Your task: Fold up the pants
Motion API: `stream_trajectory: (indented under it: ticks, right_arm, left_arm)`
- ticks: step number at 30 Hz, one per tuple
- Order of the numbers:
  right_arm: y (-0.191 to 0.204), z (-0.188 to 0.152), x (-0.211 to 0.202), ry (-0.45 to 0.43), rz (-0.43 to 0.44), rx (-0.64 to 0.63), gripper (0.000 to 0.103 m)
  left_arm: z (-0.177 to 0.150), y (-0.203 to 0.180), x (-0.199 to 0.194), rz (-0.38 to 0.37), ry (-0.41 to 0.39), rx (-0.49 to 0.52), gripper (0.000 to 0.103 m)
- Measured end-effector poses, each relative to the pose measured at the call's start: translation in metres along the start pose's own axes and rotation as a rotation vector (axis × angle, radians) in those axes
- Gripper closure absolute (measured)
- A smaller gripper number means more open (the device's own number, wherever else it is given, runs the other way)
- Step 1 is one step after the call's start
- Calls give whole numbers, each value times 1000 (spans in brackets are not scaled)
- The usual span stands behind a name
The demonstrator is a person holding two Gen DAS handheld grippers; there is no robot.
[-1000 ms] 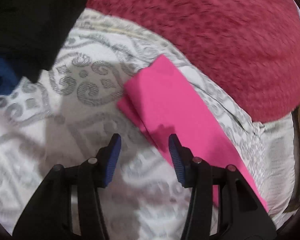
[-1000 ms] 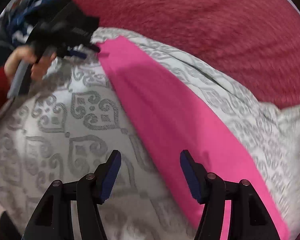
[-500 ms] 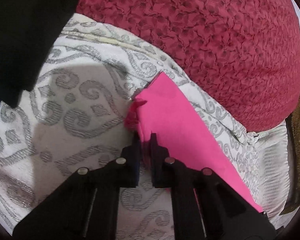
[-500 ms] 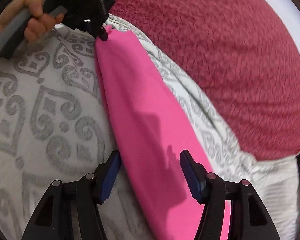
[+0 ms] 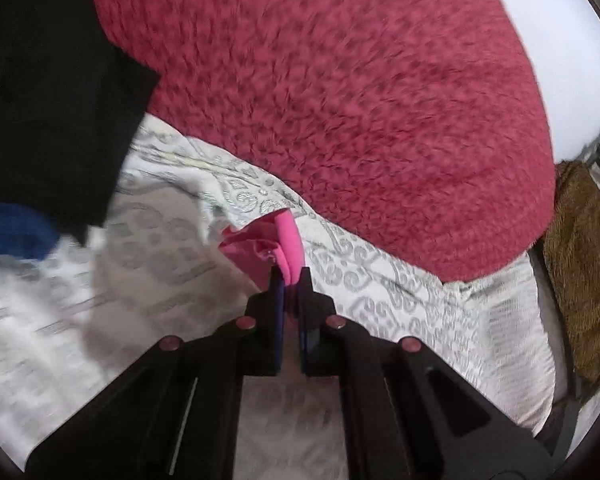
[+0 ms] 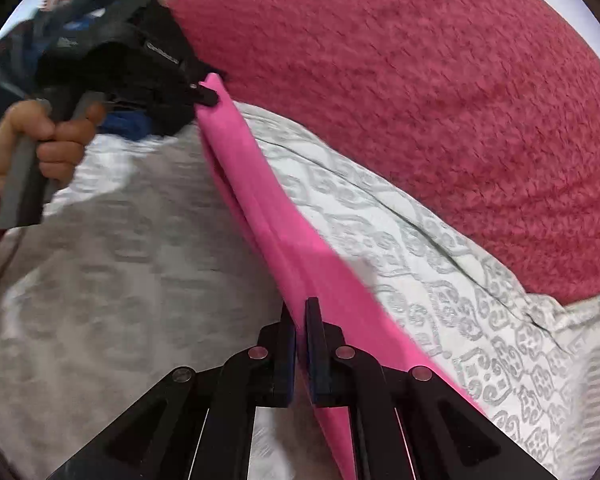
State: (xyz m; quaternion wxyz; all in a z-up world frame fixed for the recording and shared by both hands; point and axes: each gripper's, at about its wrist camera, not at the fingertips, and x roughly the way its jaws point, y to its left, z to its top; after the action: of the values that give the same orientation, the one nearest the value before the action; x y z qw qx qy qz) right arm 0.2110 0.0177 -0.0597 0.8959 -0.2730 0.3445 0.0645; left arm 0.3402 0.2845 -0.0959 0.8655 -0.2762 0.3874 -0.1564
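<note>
The right gripper (image 6: 300, 312), seen w/ fingers wide apart 0.5 s ago, has been closed on the edge of the long bright-pink fabric pants (image 6: 260, 200). The left gripper (image 5: 290, 280), open 1 s ago, was clamped on the pants' end by 0.5 s ago. That end (image 5: 286, 240) has since been lifted off the white-and-grey patterned bedspread (image 6: 120, 260) and bunched up; the strip, prev. flat, is now raised on edge & stretched between both grippers.

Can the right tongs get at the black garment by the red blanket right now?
Probably not: the right tongs are shut on the pink pants, and the black garment lies beyond the left tongs.
</note>
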Motion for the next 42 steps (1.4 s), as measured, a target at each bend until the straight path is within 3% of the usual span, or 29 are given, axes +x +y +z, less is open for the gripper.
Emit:
stream_trajectory:
  ticks: [3,6,9,11,13,15,18,20,22,23,24,25,26,27,29,32,33,34,35,39,42]
  right_arm:
    - [25,-9,-25,9,102,-58,98]
    - [61,-25,-35,38,220,-80,92]
    - [98,-49,-33,136,317,-121,81]
    - [102,-59,-38,156,324,-99,80]
    - [89,-66,-50,161,336,-30,72]
    - [64,-70,-65,136,306,63,48]
    - [24,-75,-75,112,217,190,40]
    - [3,-77,-71,122,183,263,40]
    - [-14,-75,-59,145,158,319,40]
    - [-20,-72,-52,148,162,327,40]
    - [-22,-68,-44,145,176,326,40]
    - [-23,-61,-34,150,188,326,40]
    - [-23,-56,-26,160,192,328,40]
    - [-23,-50,-17,170,203,328,40]
    - [-18,-41,-4,177,233,320,40]
    - [-9,-23,15,180,306,259,40]
    - [-4,-16,23,185,345,228,40]
    - [2,-6,34,191,390,192,40]
    - [8,2,42,198,426,163,40]
    - [32,32,79,246,523,48,40]
    - [44,44,101,276,536,-28,40]
  left_arm:
    - [-22,6,-56,18,-17,23,96]
    - [-65,30,-110,68,-37,10,96]
    - [-101,64,-124,136,-3,-54,94]
    - [-127,95,-126,235,46,-119,93]
    - [-140,107,-135,298,18,-125,94]
    - [-144,113,-147,283,-17,-136,94]
    - [-137,112,-152,252,-46,-126,93]
    - [-128,108,-146,258,-43,-94,84]
    - [-118,102,-140,257,-51,-55,65]
    - [-111,100,-137,245,-58,-29,60]
    - [-107,100,-134,218,-45,-5,49]
    - [-102,101,-123,174,4,24,42]
    - [-97,103,-106,153,82,41,42]
    - [-95,107,-89,178,161,32,42]
    - [-98,109,-76,206,229,31,43]
    - [-102,100,-77,145,223,87,46]
    - [-103,100,-76,129,208,82,59]
    - [-104,98,-74,143,197,100,83]
    - [-104,97,-70,178,189,122,93]
    - [-100,94,-67,183,122,133,94]
    - [-99,91,-72,175,79,154,95]
